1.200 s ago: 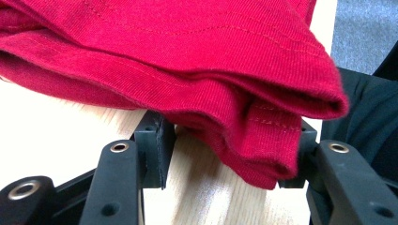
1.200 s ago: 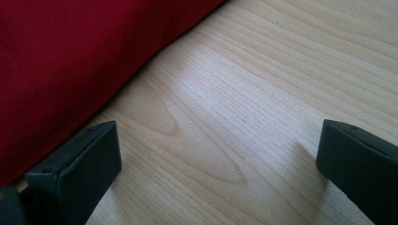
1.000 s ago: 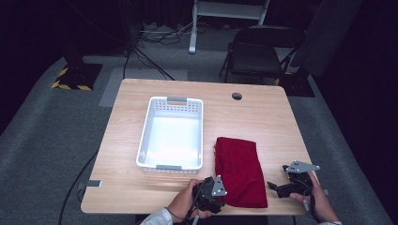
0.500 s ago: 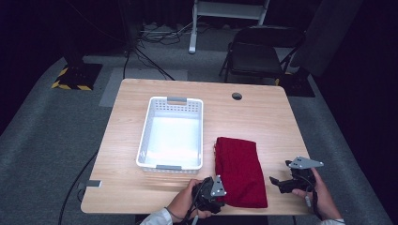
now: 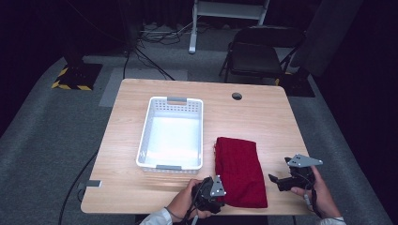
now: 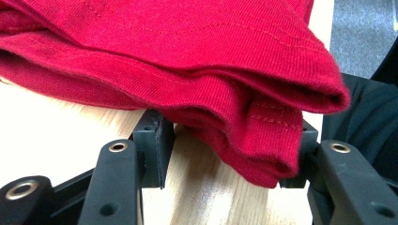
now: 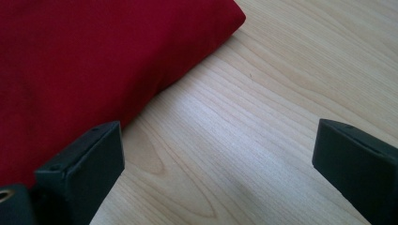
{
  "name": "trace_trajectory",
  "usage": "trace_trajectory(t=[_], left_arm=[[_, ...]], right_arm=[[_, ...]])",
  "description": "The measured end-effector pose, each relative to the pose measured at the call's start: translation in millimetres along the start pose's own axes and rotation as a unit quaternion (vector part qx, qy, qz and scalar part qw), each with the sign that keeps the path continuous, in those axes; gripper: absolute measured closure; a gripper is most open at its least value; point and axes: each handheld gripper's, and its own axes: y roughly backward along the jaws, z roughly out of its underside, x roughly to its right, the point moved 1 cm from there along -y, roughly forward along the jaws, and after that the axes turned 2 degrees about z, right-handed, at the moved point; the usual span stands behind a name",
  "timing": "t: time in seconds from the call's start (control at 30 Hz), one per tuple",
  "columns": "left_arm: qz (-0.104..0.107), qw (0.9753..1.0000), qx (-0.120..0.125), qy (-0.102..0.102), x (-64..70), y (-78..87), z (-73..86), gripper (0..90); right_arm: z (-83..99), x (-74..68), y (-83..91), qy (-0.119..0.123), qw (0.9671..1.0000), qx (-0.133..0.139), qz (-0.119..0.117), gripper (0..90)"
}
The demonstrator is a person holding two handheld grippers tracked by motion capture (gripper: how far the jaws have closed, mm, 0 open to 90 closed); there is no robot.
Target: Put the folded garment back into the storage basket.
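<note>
I'd push my left gripper [image 6: 225, 159] deeper so its open jaws straddle every layer of the red cloth [image 6: 197, 61] before closing, right gripper [image 7: 218, 159] open alongside.

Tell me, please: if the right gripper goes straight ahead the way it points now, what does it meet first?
Most likely the folded red cloth. In the high view the right gripper, jaws open, points at the cloth's near right edge, with bare table between them. How high it is above the table is unclear.
</note>
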Motion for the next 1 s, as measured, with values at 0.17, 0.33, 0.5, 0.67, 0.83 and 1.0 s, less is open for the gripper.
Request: trace_trajectory(t=[0.17, 0.33, 0.5, 0.67, 0.83, 1.0], left_arm=[[0.000, 1.0000, 0.000, 0.000, 0.0, 0.0, 0.0, 47.4], [0.000, 1.0000, 0.001, 0.000, 0.0, 0.0, 0.4, 47.4], [-0.001, 1.0000, 0.003, 0.001, 0.3, 0.0, 0.9, 47.4], [0.000, 1.0000, 0.003, 0.000, 0.1, 0.0, 0.9, 47.4], [0.000, 1.0000, 0.003, -0.001, 0.0, 0.1, 1.0, 47.4], [0.000, 1.0000, 0.004, 0.000, 0.1, 0.0, 1.1, 47.4]], right_arm=[[-5.1, -3.9, 1.0, 0.009, 1.0000, 0.003, -0.002, 2.7], [-9.9, -6.7, 0.6, 0.017, 0.9998, 0.004, -0.001, 2.7], [-15.9, -8.2, 0.5, 0.022, 0.9997, 0.007, -0.001, 2.7], [-21.0, -7.8, 3.4, 0.032, 0.9995, 0.007, 0.005, 2.5], [-27.1, -8.9, 4.7, 0.034, 0.9993, 0.014, 0.003, 2.5], [-29.1, -13.6, -0.2, 0.041, 0.9991, 0.007, 0.000, 2.7]])
